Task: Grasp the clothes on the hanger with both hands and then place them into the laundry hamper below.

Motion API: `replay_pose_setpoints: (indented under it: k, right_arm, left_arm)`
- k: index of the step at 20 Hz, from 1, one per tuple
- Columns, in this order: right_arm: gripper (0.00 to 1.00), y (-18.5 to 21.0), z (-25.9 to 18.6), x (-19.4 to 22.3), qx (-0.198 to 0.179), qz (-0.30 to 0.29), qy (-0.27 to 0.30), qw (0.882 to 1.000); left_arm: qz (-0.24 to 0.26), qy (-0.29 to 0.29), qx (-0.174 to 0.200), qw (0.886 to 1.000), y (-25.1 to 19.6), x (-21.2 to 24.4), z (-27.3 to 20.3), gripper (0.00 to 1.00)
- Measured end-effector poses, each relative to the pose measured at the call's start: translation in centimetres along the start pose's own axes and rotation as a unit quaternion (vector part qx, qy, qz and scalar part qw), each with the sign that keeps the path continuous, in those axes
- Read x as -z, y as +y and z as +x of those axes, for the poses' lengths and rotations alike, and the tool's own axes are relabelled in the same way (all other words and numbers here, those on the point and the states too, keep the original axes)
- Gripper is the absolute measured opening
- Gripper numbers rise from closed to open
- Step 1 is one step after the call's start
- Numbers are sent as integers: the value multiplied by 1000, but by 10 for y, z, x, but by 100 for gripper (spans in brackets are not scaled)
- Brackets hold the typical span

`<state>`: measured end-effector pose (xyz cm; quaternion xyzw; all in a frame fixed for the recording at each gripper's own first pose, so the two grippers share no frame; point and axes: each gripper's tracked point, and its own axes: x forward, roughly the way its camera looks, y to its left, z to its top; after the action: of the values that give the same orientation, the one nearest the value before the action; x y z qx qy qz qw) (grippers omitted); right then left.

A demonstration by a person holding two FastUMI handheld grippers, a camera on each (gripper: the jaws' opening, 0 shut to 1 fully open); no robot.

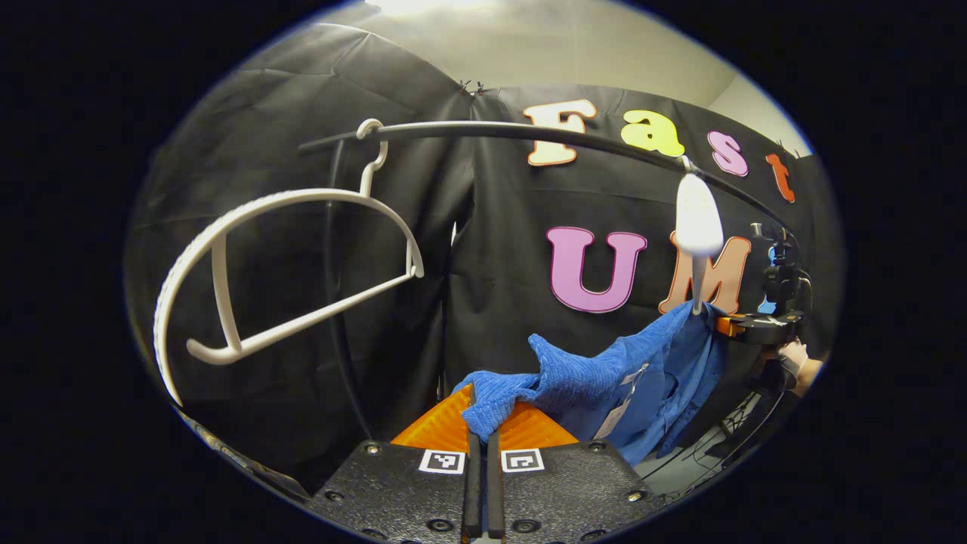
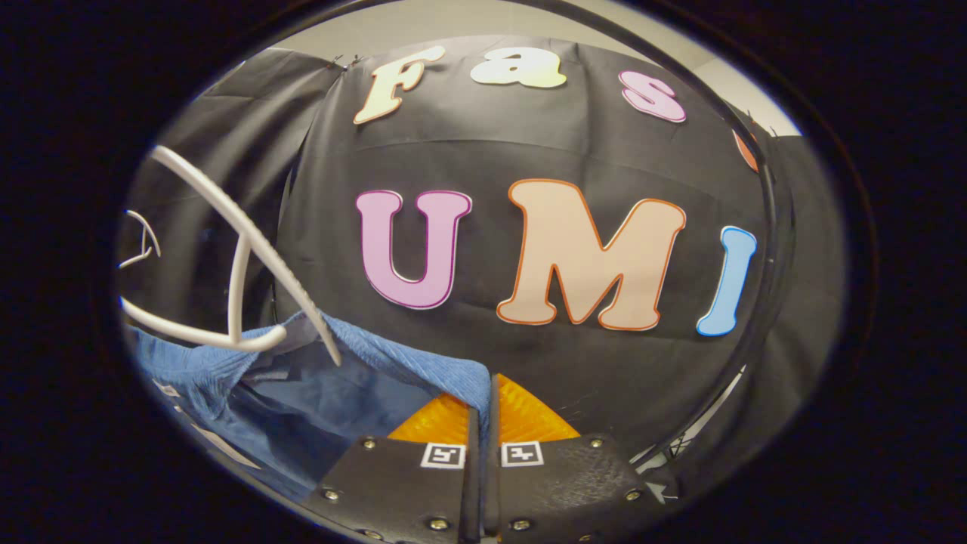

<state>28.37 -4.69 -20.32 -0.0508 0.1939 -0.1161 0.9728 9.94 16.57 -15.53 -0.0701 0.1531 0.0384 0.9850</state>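
Blue garment (image 1: 604, 378) is clamped at both ends, by left tongs (image 1: 483, 442) and right tongs (image 2: 483, 412), strung between them toward 2 o'clock in left gripper view, one shoulder caught on hanger (image 2: 242, 257); hamper judged straight below.

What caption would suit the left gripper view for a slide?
Left gripper shut on the blue garment, which stretches toward the right gripper; an empty white hanger hangs from the rail.

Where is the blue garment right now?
The blue garment stretches between both grippers, below the rail: the left gripper pinches one end in the left gripper view, the right gripper the other beside a white hanger.
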Motion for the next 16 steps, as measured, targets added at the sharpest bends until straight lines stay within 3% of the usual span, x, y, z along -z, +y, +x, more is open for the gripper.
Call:
replay_pose_setpoints:
  k: [10,16]
  right_arm:
    - [4,23,-34,66,-33,-12,56,998]
    - [3,48,-74,71,-75,-12,58,995]
  left_arm:
    - [20,48,-3,999,-10,49,-15,2]
    - [53,51,41,996,-56,59,-23,4]
